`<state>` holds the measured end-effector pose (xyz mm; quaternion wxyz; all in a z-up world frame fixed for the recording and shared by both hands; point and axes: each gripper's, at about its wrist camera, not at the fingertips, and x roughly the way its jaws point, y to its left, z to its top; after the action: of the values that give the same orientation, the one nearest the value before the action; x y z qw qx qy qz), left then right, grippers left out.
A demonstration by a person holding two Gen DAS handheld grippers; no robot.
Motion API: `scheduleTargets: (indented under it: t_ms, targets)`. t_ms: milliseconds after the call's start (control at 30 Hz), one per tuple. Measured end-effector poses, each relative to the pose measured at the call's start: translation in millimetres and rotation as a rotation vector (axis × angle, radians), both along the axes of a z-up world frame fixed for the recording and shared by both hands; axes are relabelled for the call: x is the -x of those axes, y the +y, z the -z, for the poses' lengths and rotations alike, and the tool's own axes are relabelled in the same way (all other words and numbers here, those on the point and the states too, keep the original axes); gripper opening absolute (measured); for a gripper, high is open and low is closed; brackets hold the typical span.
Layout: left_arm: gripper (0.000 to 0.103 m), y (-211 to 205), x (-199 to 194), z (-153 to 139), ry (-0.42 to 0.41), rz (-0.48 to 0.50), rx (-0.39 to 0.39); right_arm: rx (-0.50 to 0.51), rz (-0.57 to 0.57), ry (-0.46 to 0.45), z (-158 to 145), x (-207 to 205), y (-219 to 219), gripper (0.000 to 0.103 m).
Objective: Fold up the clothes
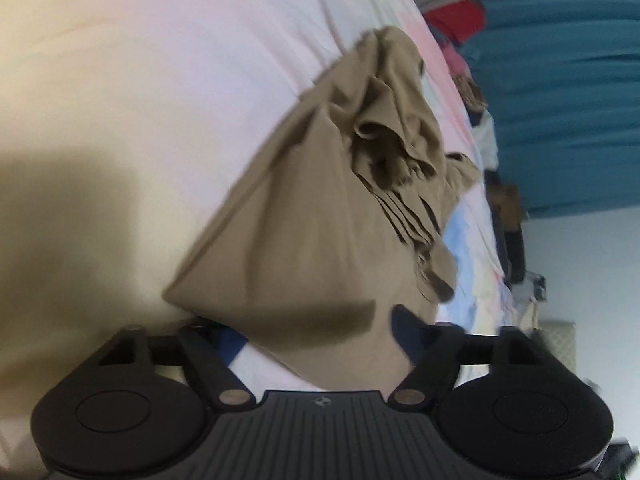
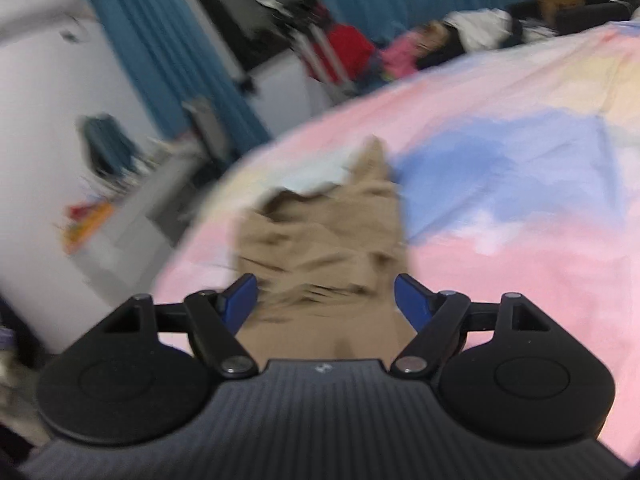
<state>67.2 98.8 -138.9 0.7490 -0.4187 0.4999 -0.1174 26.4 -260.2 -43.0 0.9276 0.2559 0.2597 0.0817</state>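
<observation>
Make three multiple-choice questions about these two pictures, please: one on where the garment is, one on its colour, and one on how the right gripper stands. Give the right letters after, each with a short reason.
1. Where does the garment lie?
A. on a wooden floor
B. on the bedsheet
C. on a hanger

2. What colour is the garment?
A. tan
B. black
C. green

3. How does the right gripper stand?
A. shut with nothing in it
B. out of view
C. open, with cloth between its fingers

Answers:
1 B: in the left wrist view the cloth rests crumpled on the pastel sheet.
2 A: both views show the same light brown cloth.
3 C: the blue fingers are spread apart on either side of the cloth.

The left gripper is partly covered by the cloth, so its state is unclear.
</observation>
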Motion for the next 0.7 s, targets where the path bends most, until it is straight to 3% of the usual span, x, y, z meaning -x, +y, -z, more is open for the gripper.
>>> scheduleTargets:
  t_ms: [133, 233, 300, 400, 600, 700]
  targets:
    - [0.037, -2.0, -1.0, -1.9, -0.033, -0.023, -0.036, -0.195, -0.164, -0.042, -0.3, 11.8, 20.3, 0.078]
    - [0.018, -5.8, 2.3, -7.2, -0.075, -0.021, -0.06, -0.367, -0.219, 0.072, 19.1, 13.4, 30.6, 0.078]
    - [0.015, -8.0, 4.8, -12.3, -0.108, -0.016, -0.078, -0.482, -0.192, 0.192, 41.4, 12.0, 31.6, 0.078]
    - [0.013, -10.3, 8.7, -21.6, -0.161, -0.009, -0.095, -0.571, -0.172, 0.318, 70.1, 6.7, 32.7, 0.078]
    - [0.011, -4.5, 12.7, -33.4, -0.218, -0.03, -0.002, -0.802, -0.143, 0.395, 104.9, 1.0, 30.8, 0.078]
    - [0.01, -1.5, 14.5, -34.7, -0.231, -0.042, 0.031, -0.833, -0.041, 0.396, 113.9, 3.8, 20.3, 0.078]
